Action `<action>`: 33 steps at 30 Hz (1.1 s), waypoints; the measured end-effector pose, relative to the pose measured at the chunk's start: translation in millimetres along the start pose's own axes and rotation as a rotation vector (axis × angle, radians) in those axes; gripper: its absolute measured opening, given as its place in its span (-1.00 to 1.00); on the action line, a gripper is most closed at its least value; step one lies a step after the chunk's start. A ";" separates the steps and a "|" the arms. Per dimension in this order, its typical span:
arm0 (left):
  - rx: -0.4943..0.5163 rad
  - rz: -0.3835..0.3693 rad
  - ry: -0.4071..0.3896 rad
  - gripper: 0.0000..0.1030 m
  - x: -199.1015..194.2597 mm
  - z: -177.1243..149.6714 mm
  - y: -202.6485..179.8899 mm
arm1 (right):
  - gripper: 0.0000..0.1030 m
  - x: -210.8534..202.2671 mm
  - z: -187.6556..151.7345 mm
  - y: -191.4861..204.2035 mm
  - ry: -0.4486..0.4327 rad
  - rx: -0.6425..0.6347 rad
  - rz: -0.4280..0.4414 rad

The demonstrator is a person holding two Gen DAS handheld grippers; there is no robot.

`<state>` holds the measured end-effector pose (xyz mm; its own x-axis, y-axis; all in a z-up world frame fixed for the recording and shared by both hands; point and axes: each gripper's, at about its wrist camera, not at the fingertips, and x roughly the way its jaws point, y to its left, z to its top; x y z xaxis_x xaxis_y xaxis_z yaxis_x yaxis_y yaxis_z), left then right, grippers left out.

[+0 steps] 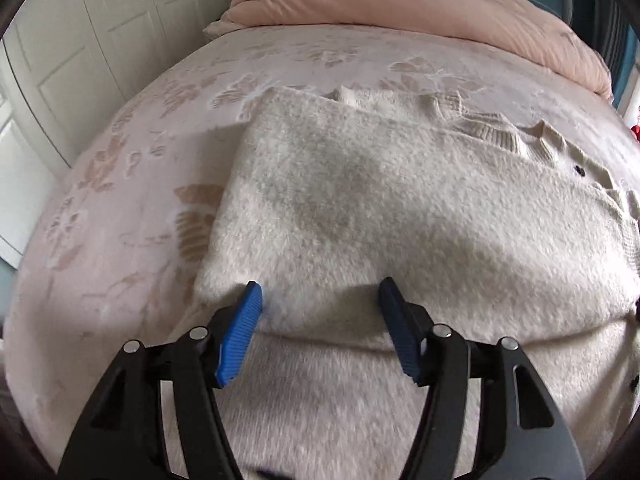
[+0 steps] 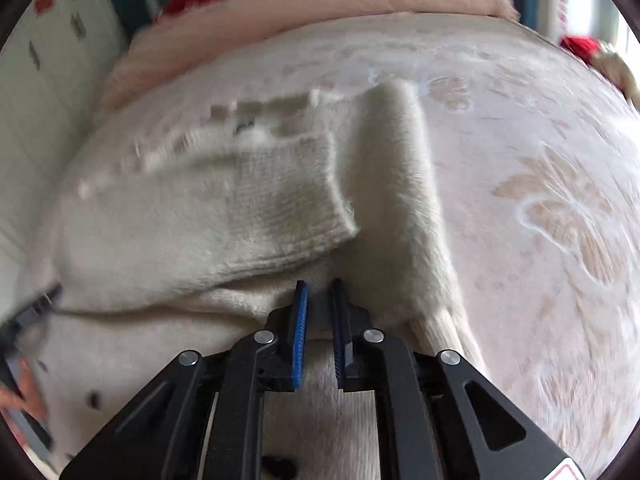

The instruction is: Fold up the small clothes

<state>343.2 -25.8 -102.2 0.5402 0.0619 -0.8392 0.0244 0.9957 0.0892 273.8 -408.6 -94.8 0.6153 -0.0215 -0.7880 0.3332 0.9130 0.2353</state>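
Writing: none readable on the sweater or bed; a red-edged label at the corner of the right gripper is cut off.
Sweater (image 1: 360,208): cream, fuzzy, lies partly folded on the bed (image 1: 120,208), a sleeve (image 2: 248,208) laid across its body.
Left gripper (image 1: 320,300): spread wide, blue pads (image 1: 240,332) over the sweater's near fold edge, grasping nothing.
Right gripper (image 2: 319,300): nearly closed, a narrow gap remaining; tips at the sweater below the sleeve cuff; whether it pinches fabric cannot be told.
Duvet (image 1: 420,12): pink, bunched beyond the sweater.
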 end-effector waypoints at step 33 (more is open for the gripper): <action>-0.182 -0.176 0.228 0.89 -115.3 -221.5 127.7 | 0.40 -156.5 -243.9 -69.8 0.186 0.085 0.025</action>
<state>97.7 109.4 -112.9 0.3389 -0.1187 -0.9333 -0.0613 0.9871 -0.1478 -20.0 -369.5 -126.7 0.4841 0.0831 -0.8710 0.3839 0.8744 0.2968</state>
